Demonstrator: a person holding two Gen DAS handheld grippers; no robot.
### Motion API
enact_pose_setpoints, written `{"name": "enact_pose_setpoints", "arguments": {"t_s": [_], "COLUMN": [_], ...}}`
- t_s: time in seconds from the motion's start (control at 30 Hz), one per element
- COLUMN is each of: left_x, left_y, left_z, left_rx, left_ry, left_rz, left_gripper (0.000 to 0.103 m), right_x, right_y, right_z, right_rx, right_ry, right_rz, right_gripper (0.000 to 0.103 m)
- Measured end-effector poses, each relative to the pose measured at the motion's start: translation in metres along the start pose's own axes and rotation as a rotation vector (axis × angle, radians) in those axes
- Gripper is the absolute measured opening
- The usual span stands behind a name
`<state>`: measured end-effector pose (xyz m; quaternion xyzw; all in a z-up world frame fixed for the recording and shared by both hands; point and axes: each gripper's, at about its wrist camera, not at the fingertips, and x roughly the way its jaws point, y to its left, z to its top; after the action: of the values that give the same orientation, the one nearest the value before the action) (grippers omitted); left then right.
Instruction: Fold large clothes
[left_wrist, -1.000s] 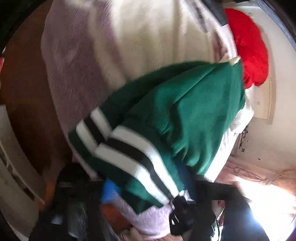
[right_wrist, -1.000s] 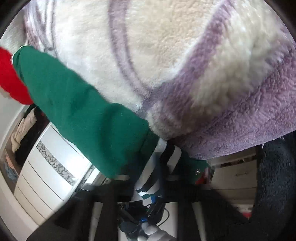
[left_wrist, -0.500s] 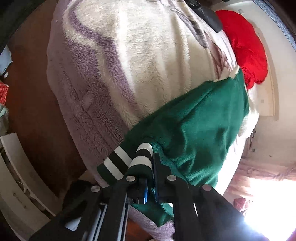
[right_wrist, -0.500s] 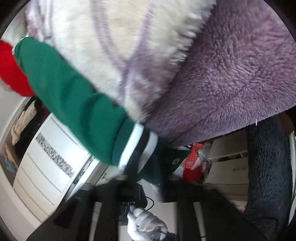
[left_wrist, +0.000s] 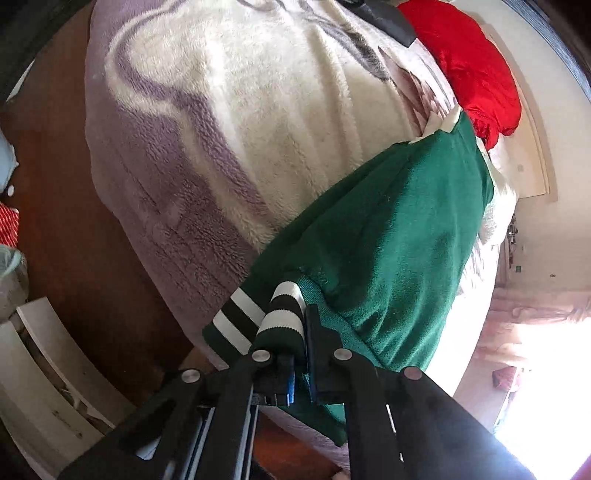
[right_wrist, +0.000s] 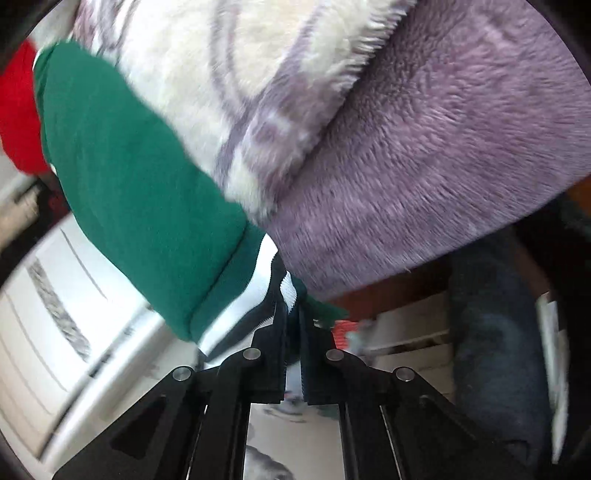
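The left tongs (left_wrist: 301, 332) are clenched on the striped cuff (left_wrist: 282, 314) of a green sweater (left_wrist: 399, 236), the black and white bands bunched between the fingers. The right tongs (right_wrist: 291, 314) are clenched on another striped edge (right_wrist: 258, 291) of the same sweater, though that view is blurred and the pinched cloth is hard to make out.

The sweater stretches from each pair of tongs over a bed covered by a fleecy cream and purple blanket (left_wrist: 229, 122), running toward 1 o'clock in the left view and toward 10 o'clock in the right. Its far end is cut off by the blanket's curve.

Only the left view shows a red cushion (left_wrist: 469, 70) clearly at 1 o'clock; only the right view shows white drawers (right_wrist: 48, 317) at 8 o'clock, their contents hidden.
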<state>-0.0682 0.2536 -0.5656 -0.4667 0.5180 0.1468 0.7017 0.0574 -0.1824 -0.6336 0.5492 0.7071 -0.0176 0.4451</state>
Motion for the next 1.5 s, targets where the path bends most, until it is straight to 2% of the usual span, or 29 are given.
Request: {"name": "enact_pose_setpoints", "arguments": {"t_s": [0.17,0.27,0.33,0.37,0.47,0.5,0.53,0.57,0.6,0.63,0.67,0.7,0.73,0.77,0.83,0.87,0.93,0.97,1.0,1.1,1.17,1.2,1.23,1.27,1.3,1.37,1.43,1.47,1.5], "left_x": [0.019,0.021,0.02,0.019,0.011,0.004,-0.002,-0.009,-0.016,-0.021,-0.024,-0.026,-0.027,-0.027,-0.021,-0.018,-0.017,-0.015,-0.012,0.0,0.005,0.009,0.01,0.013,0.014,0.015,0.01,0.007,0.004], "left_y": [0.023,-0.001,-0.009,-0.007,0.009,0.012,0.011,0.009,0.009,0.008,0.007,0.007,0.006,0.006,0.009,0.009,0.011,0.011,0.01,0.011,0.01,0.008,0.008,0.006,0.006,0.005,0.002,0.0,-0.002], "left_z": [0.006,0.008,0.009,0.009,0.008,0.006,0.003,-0.001,-0.005,-0.009,-0.011,-0.013,-0.015,-0.014,-0.01,-0.008,-0.007,-0.007,-0.008,-0.023,-0.038,-0.047,-0.052,-0.058,-0.062,-0.065,-0.063,-0.061,-0.058], "left_rx": [-0.041,0.091,0.124,0.104,-0.022,-0.04,-0.039,-0.031,-0.017,-0.005,0.006,0.016,0.026,0.024,0.004,-0.005,-0.014,-0.02,-0.026,-0.062,-0.078,-0.08,-0.079,-0.082,-0.09,-0.106,-0.087,-0.064,-0.049], "left_ry": [0.03,0.018,0.011,0.015,0.037,0.034,0.031,0.025,0.011,-0.003,-0.013,-0.022,-0.035,-0.041,-0.03,-0.023,-0.024,-0.02,-0.012,0.044,0.081,0.101,0.109,0.122,0.128,0.131,0.11,0.098,0.088], "left_rz": [0.067,0.174,0.201,0.18,0.044,-0.003,-0.014,-0.026,-0.039,-0.041,-0.049,-0.065,-0.084,-0.096,-0.098,-0.1,-0.089,-0.088,-0.092,-0.071,-0.081,-0.088,-0.09,-0.098,-0.104,-0.116,-0.097,-0.087,-0.081], "left_gripper": [0.004,0.004,0.004,0.004,0.006,0.006,0.01,0.013,0.018,0.033,0.048,0.083,0.095,0.095,0.095,0.095,0.095,0.095,0.095,0.095,0.095,0.095,0.095,0.095,0.095,0.095,0.095,0.095,0.095], "right_x": [0.015,0.024,0.033,0.033,0.041,0.036,0.03,0.023,0.015,0.007,-0.005,-0.013,-0.012,-0.015,0.007,0.015,0.024,0.023,0.02,0.01,0.004,0.005,0.012,0.019,0.021,0.01,-0.001,-0.011,-0.016], "right_y": [0.017,0.035,0.049,0.047,0.049,0.046,0.041,0.035,0.029,0.022,0.013,0.008,0.0,-0.001,-0.008,-0.004,0.009,0.012,0.013,0.023,0.029,0.03,0.027,0.022,0.018,0.011,0.007,0.007,0.007], "right_z": [-0.019,-0.025,-0.027,-0.018,-0.008,-0.002,0.003,0.008,0.012,0.017,0.028,0.037,0.046,0.062,0.068,0.069,0.066,0.064,0.06,0.048,0.034,0.03,0.024,0.021,0.017,0.014,0.02,0.026,0.029], "right_rx": [-0.08,-0.19,-0.236,-0.237,-0.277,-0.26,-0.226,-0.201,-0.182,-0.16,-0.127,-0.099,-0.049,-0.01,0.05,0.036,-0.048,-0.061,-0.055,-0.075,-0.123,-0.141,-0.154,-0.152,-0.146,-0.077,-0.028,0.006,0.048], "right_ry": [0.02,0.037,0.043,0.058,0.092,0.121,0.155,0.179,0.185,0.176,0.15,0.132,0.127,0.137,0.178,0.186,0.167,0.14,0.13,0.098,0.087,0.096,0.154,0.189,0.216,0.231,0.202,0.179,0.163], "right_rz": [-0.102,-0.202,-0.259,-0.255,-0.262,-0.209,-0.15,-0.114,-0.085,-0.055,-0.027,0.001,0.034,0.076,0.175,0.197,0.192,0.203,0.223,0.168,0.073,0.02,-0.076,-0.116,-0.13,-0.032,0.052,0.1,0.161], "right_gripper": [0.004,0.004,0.004,0.004,0.007,0.01,0.014,0.025,0.046,0.057,0.062,0.062,0.062,0.062,0.062,0.062,0.059,0.031,0.014,0.005,0.001,0.0,0.0,0.0,0.0,0.0,0.012,0.044,0.07]}}
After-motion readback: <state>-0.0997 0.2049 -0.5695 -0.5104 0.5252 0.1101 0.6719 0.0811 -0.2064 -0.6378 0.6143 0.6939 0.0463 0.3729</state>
